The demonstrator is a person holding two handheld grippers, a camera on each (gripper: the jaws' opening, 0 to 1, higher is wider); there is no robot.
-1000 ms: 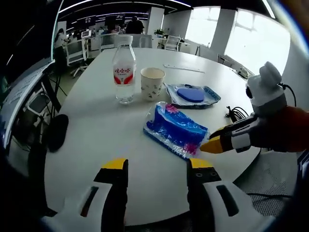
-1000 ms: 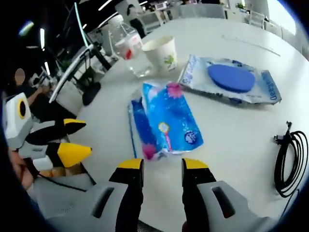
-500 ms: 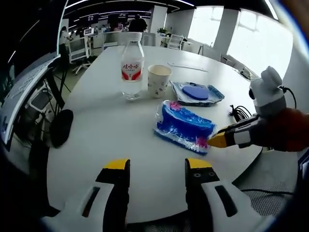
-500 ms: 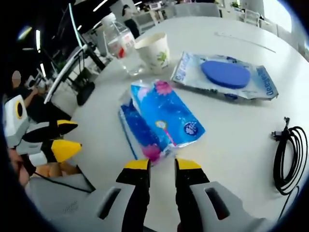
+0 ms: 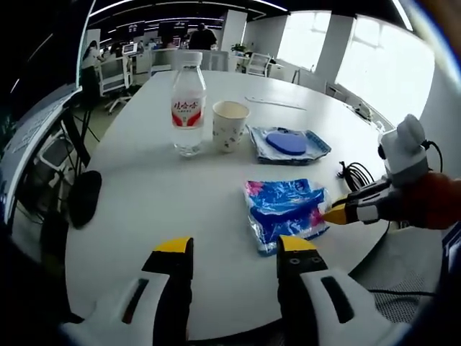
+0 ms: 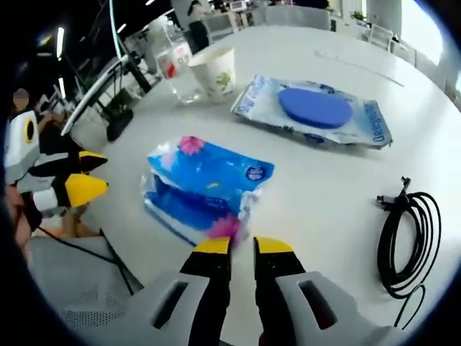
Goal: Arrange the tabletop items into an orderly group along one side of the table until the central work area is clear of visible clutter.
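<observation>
Tissue pack (image 5: 283,210), blue with pink flowers, lies flat on the white round table (image 5: 144,187) near the close edge. In the left gripper view it sits at about 4 o'clock from the water bottle (image 5: 186,102); in the right gripper view it lies just ahead of that view's own jaws.

The right gripper (image 6: 241,246) has its 2 yellow-tipped jaws nearly together, with a pink corner of the wrapper between or just in front of the tips. It looks pinched, though I cannot tell for sure that the film is actually clamped. In the left gripper view the same tool comes in from 3 o'clock, its tip touching the pack's right end. Holding by a corner suits a soft, slippery wrapper: the pack can be dragged over the table without lifting it.

The left gripper (image 5: 234,249) hangs over bare table at 6 o'clock, jaws parted wide, holding nothing, ready to steady things.

At 12 o'clock in the left gripper view the bottle, the paper cup (image 5: 230,124) and the wet-wipe packet (image 5: 287,143) with its blue lid stand in a row, close but apart, already a tidy group. A coiled black cable (image 6: 409,238) lies at 3 o'clock in the right gripper view, well apart from the pack. My reading: the pack and cable are the 2 stray pieces left to join the row.
</observation>
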